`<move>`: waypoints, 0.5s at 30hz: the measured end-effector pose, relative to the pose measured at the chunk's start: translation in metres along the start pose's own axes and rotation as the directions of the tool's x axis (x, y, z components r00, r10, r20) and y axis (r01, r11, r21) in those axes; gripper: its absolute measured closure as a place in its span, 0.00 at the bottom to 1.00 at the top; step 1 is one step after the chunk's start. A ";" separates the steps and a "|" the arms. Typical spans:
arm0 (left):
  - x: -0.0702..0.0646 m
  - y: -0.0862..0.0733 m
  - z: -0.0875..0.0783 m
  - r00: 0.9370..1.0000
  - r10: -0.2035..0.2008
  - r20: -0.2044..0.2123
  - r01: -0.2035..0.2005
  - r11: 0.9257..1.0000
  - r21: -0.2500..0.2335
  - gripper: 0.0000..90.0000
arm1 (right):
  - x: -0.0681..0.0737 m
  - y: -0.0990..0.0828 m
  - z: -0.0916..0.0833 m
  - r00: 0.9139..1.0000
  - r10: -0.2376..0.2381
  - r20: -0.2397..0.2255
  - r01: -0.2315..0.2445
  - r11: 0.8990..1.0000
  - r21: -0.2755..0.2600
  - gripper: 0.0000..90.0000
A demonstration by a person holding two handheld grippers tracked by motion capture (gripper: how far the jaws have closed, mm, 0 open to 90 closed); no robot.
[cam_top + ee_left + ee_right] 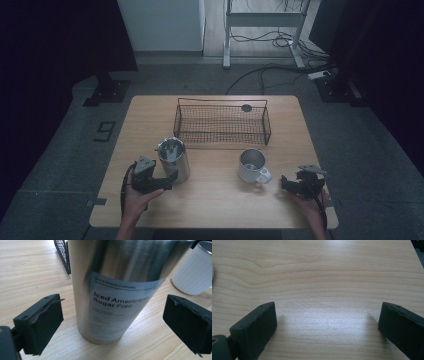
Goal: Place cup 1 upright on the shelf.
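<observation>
The left gripper [162, 181] was held level, jaws released, pads clear of the steel tumbler [117, 290] standing on the worktop [215, 200]; its top was cut off. The right gripper [290, 184] rested with jaws spread, nothing between them.

The steel tumbler [117, 290] carries a pale label [117, 307] reading "Iced Americano Sugar Free" in bold; above it a small line reads "ETHIOPIA NATURAL", and the finer print below is too small to read. On the floor [60, 150] left of the worktop, a dark mark [105, 131] looks like a "9".
</observation>
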State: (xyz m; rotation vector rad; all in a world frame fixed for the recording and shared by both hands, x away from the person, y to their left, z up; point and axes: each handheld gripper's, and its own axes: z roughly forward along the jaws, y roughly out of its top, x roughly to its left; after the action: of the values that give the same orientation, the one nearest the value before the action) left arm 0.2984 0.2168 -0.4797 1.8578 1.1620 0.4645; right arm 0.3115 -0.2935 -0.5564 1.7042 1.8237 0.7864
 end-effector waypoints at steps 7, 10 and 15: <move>-0.004 0.004 0.006 1.000 0.013 -0.011 -0.013 1.000 0.003 0.03 | 0.000 0.000 0.000 1.000 0.000 0.000 0.000 1.000 0.000 0.02; -0.004 0.005 0.007 1.000 0.016 -0.013 -0.016 1.000 0.002 0.03 | 0.000 0.000 0.000 1.000 0.000 0.000 0.000 1.000 0.000 0.02; -0.006 0.009 0.011 1.000 0.024 -0.014 -0.024 1.000 0.008 0.03 | 0.000 0.000 0.000 1.000 0.000 0.000 0.000 1.000 0.000 0.02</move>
State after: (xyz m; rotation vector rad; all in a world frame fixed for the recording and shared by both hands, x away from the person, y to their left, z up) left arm 0.3080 0.2046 -0.4778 1.8798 1.1533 0.4882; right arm 0.3114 -0.2935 -0.5564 1.7045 1.8231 0.7862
